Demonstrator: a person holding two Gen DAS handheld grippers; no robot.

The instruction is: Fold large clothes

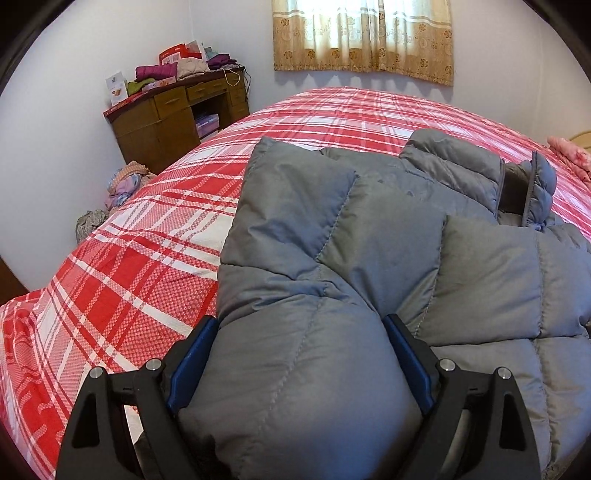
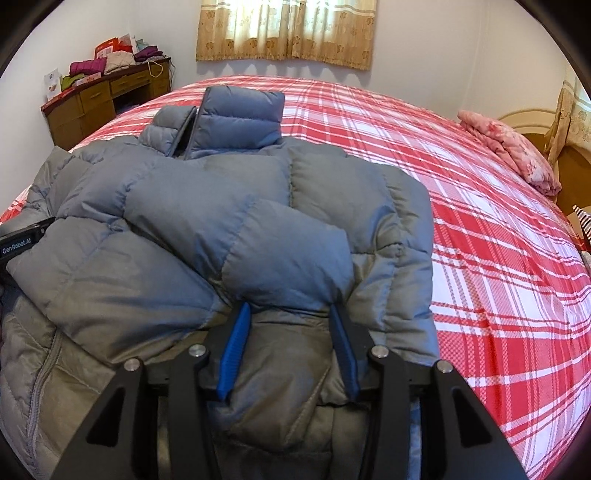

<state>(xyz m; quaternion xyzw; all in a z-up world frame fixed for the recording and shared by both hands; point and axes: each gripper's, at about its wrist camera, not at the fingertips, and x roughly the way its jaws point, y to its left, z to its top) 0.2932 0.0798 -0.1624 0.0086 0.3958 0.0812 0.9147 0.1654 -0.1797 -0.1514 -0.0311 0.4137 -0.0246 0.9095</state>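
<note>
A grey quilted puffer jacket (image 1: 388,236) lies on a bed with a red and white plaid cover (image 1: 155,229). Its collar (image 1: 517,177) points to the far side. My left gripper (image 1: 299,325) has a thick puffy fold of the jacket, likely a sleeve, between its blue pads, jaws held wide by the bulk. In the right wrist view the jacket (image 2: 229,206) fills the left and middle, collar (image 2: 236,118) at the back. My right gripper (image 2: 290,310) grips a puffy fold of the jacket's right side between its blue pads. The left gripper's body (image 2: 22,240) shows at the left edge.
A wooden desk (image 1: 177,110) piled with clothes and boxes stands at the far left wall. Bundles of cloth (image 1: 125,181) lie on the floor beside the bed. A pink pillow (image 2: 509,147) lies at the headboard, far right. A curtained window (image 1: 362,33) is behind the bed.
</note>
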